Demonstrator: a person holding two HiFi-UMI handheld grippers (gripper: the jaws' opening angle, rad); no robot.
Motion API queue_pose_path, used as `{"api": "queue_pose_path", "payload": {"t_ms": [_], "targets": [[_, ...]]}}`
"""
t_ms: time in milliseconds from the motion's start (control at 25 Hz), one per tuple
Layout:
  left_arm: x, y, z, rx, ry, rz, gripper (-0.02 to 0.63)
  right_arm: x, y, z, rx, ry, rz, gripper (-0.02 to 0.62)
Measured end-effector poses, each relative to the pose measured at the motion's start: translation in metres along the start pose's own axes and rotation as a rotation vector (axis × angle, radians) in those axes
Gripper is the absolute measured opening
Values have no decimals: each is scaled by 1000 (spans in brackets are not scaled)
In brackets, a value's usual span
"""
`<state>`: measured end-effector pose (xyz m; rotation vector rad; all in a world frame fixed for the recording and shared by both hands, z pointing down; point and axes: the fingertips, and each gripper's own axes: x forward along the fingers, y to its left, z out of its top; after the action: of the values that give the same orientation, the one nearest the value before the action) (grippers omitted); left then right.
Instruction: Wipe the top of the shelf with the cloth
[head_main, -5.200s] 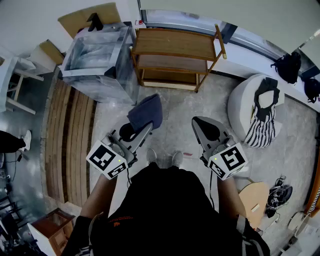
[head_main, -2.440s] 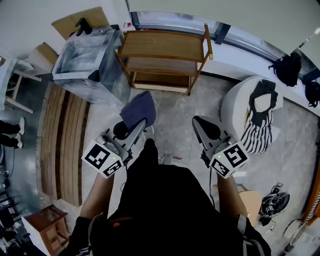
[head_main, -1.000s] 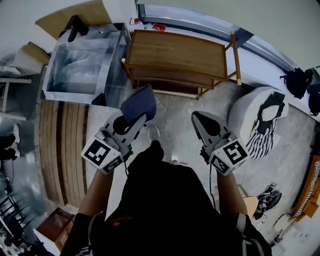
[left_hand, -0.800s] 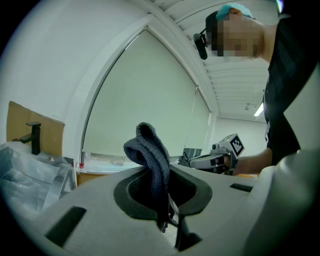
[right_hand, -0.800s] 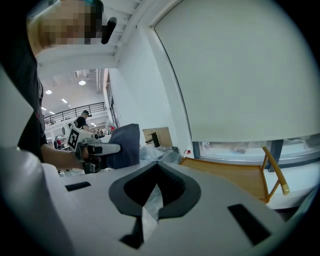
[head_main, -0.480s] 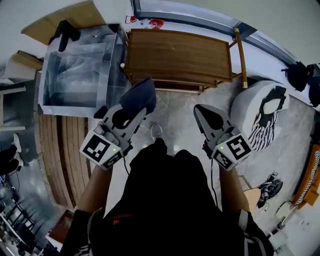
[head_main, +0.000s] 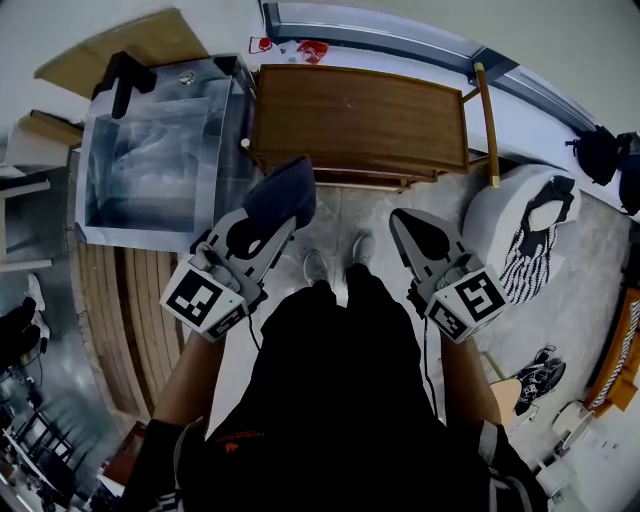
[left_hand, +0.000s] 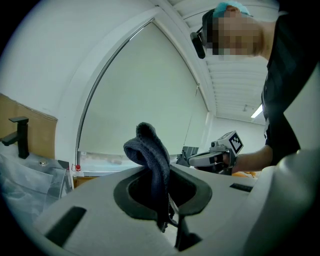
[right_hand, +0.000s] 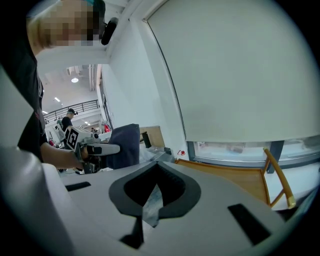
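Cloth (head_main: 283, 192) clamped in left gripper (head_main: 284, 224); right gripper (head_main: 399, 219) jaws together, near shelf (head_main: 360, 115).

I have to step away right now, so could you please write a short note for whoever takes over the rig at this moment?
Left claw: shut on the dark cloth, which sticks out past its tips.
Right claw: shut, holding nothing.
Shelf: straight ahead. The cloth is held by its near left edge, apparently not on the top yet.
Done: cloth gripped, person standing at the shelf.
Left: lay the cloth on the top and wipe across it.
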<state>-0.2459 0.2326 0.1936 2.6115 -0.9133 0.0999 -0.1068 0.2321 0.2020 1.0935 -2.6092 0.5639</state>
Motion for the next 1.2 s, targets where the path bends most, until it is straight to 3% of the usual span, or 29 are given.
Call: {"api": "queue_pose_path", "payload": {"t_ms": [400,1200], "targets": [[41,23,0,-15,26,49,57,24,-47,5,22,12,48,5],[169,76,14,-36,83,237,57,58,-196,15,102,57,194,5]]}}
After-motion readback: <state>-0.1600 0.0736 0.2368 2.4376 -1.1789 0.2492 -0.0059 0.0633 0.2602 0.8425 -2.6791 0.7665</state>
